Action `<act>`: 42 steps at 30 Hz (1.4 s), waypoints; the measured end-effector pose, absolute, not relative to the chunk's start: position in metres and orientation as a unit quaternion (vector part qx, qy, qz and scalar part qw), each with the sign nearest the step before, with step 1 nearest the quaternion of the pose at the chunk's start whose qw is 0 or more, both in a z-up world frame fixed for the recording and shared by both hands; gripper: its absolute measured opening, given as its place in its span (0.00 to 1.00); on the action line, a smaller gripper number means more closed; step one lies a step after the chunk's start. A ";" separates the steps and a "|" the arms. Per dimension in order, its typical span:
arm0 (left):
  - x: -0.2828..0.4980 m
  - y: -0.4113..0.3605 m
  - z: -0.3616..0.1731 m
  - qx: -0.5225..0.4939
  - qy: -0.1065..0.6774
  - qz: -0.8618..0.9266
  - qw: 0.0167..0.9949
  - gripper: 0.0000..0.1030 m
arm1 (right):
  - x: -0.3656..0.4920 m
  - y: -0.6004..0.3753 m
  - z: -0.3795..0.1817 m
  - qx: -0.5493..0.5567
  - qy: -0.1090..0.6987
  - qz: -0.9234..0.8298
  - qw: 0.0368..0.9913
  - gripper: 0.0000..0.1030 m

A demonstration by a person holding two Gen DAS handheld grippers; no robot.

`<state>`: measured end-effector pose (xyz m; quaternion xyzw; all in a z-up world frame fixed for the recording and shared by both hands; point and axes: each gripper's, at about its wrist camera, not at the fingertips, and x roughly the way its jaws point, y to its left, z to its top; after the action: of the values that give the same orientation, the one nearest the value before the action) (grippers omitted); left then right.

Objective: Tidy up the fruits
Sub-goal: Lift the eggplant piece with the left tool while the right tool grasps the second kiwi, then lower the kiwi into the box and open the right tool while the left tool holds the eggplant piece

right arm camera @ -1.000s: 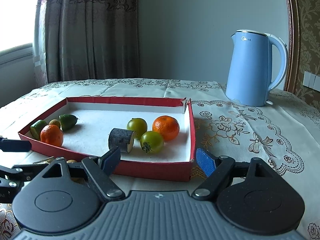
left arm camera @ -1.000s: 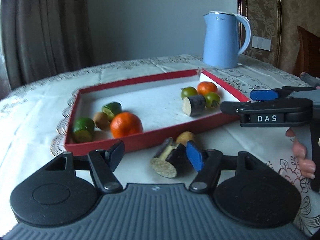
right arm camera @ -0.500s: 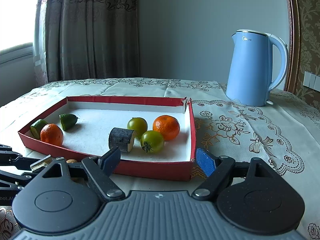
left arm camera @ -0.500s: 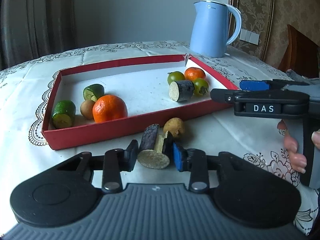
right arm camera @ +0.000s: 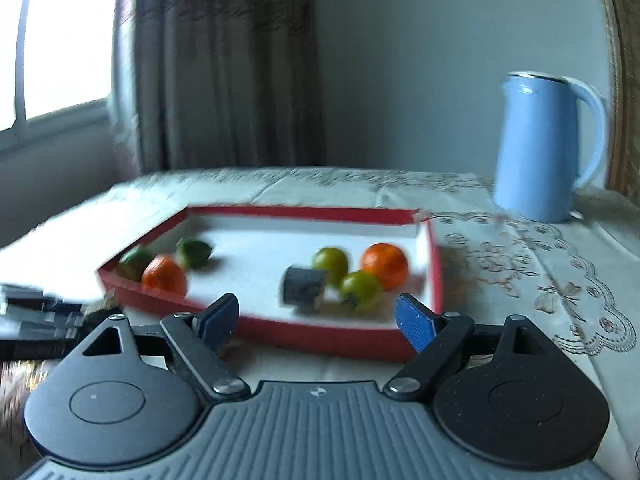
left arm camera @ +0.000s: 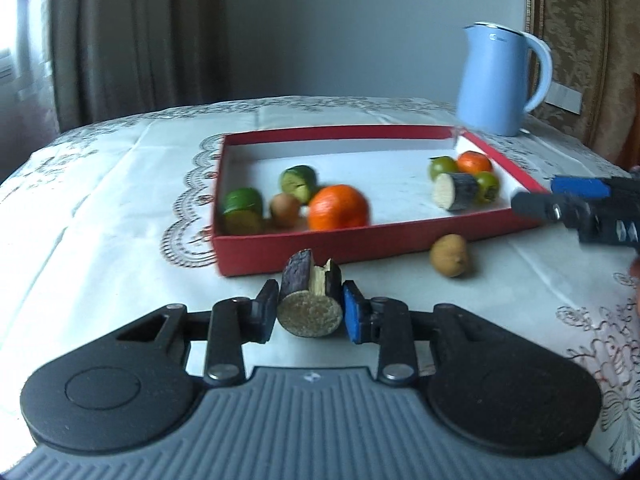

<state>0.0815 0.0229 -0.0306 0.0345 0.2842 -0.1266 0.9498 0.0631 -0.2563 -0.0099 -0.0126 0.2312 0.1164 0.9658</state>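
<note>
- A table covered by a white embroidered cloth (left arm camera: pixel 120 200) fills both views, with brown curtains (left arm camera: pixel 132 40) behind it.
- A shallow red box (left arm camera: pixel 320 246) with a white floor sits on the cloth.
- A light blue kettle (left arm camera: pixel 496 80) stands beyond the box's far right corner.
- The left gripper (left arm camera: pixel 310 312) has just closed its jaws onto a dark-skinned cut fruit chunk (left arm camera: pixel 310 300), both pads pressing its sides, just in front of the box's near wall.
- The right gripper (right arm camera: pixel 318 322) has its jaws spread wide with nothing between them, near the box's front edge.
- Inside the box, left end: an orange (left arm camera: pixel 338 208), two green cut pieces and a small brown fruit.
- Right end: another dark chunk (left arm camera: pixel 456 196), two green fruits and a smaller orange.
- A small brown fruit (left arm camera: pixel 450 255) lies on the cloth outside the box.
</note>
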 end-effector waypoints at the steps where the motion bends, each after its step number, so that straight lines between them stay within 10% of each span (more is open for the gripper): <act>1: 0.082 0.025 -0.031 0.033 0.284 -0.123 0.950 0.30 | 0.063 -0.251 -0.013 -0.020 0.240 0.125 0.962 0.84; 20: 0.086 0.038 -0.036 -0.002 0.290 -0.120 0.950 0.30 | 0.082 -0.198 -0.033 -0.035 0.300 0.155 0.941 0.53; 27: 0.087 0.038 -0.036 -0.001 0.290 -0.119 0.950 0.30 | 0.079 -0.184 -0.036 -0.061 0.302 0.148 0.940 0.28; 42: 0.087 0.038 -0.036 -0.001 0.290 -0.119 0.950 0.30 | 0.064 -0.200 -0.027 -0.052 0.288 0.145 0.945 0.27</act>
<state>0.0868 0.0375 -0.0355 -0.0007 0.2898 -0.1190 0.9497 0.0640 -0.2003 -0.0270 -0.0516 0.2883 0.1445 0.9452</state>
